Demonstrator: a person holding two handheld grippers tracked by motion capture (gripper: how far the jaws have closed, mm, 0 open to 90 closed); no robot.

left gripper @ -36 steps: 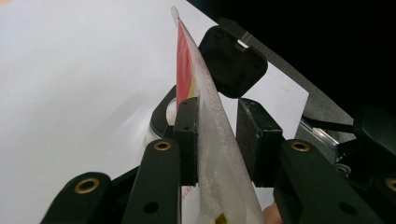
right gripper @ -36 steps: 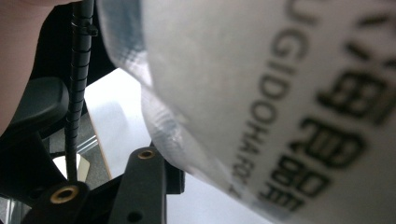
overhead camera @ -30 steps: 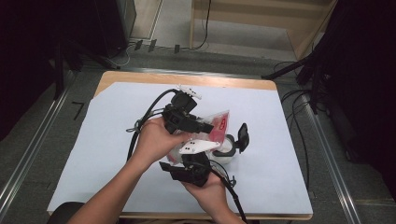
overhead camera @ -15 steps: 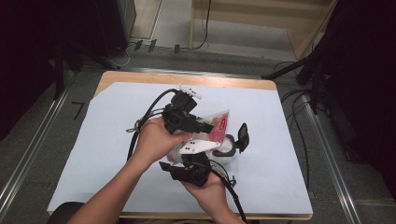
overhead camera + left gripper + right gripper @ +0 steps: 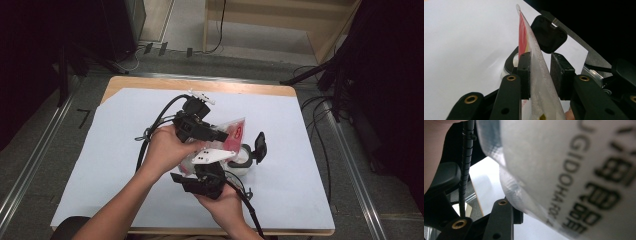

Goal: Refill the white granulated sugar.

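Observation:
A translucent plastic bag with red print hangs above the table between both grippers. My left gripper reaches in from the left and is shut on the bag's upper part. In the left gripper view the bag stands edge-on between the pads. My right gripper comes up from below, shut on the bag's lower end. In the right gripper view the bag lies against the one pad that shows and hides the other jaw. Below the bag stands a round container with its black lid flipped open.
A white sheet covers the wooden table. The left gripper's black cable loops off to the left, and the right gripper's cable trails toward the front edge. Floor rails and cables run along both sides of the table.

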